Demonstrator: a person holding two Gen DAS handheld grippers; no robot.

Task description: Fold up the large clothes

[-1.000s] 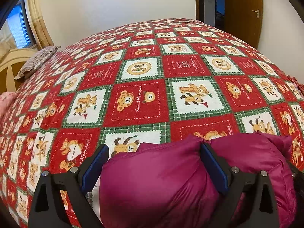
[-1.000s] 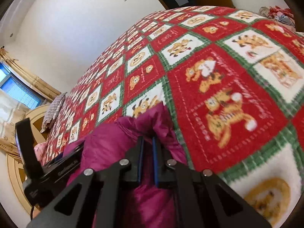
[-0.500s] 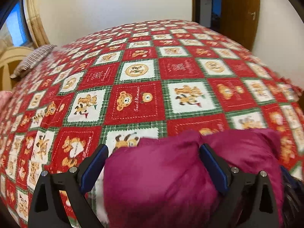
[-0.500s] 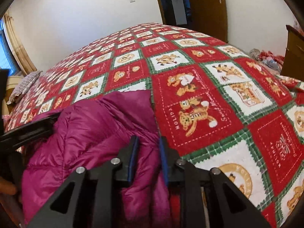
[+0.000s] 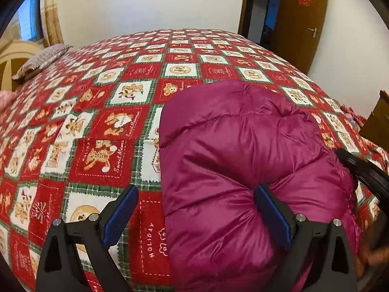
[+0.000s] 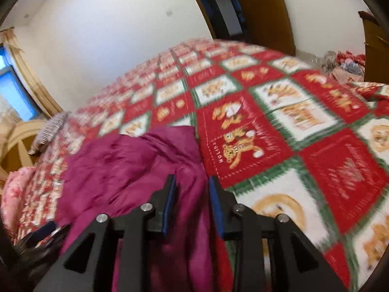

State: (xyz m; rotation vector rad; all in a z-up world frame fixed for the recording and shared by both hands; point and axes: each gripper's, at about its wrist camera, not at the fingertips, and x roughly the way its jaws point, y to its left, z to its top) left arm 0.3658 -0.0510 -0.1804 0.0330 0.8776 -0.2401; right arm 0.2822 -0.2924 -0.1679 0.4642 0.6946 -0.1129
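Note:
A magenta puffer jacket point(image 5: 245, 160) lies bundled on the red, white and green bear-print bedspread point(image 5: 102, 126). My left gripper point(image 5: 197, 206) is open wide; its right finger presses into the jacket's near part and its left finger is over the bedspread. In the right wrist view the jacket point(image 6: 126, 170) lies to the left. My right gripper point(image 6: 192, 199) has its jaws partly open around the jacket's right edge, with fabric between the pads. The view is blurred.
A grey patterned pillow point(image 5: 41, 59) and a cream headboard point(image 5: 9, 65) are at the bed's far left. A pink item point(image 6: 17, 189) lies at the left edge. A brown door point(image 5: 299, 19) stands behind the bed. Clutter point(image 6: 345, 63) lies on the floor at right.
The jacket has been laid down further onto the bed and now spreads ahead of the left gripper. The right gripper's jaws have opened from a tight pinch.

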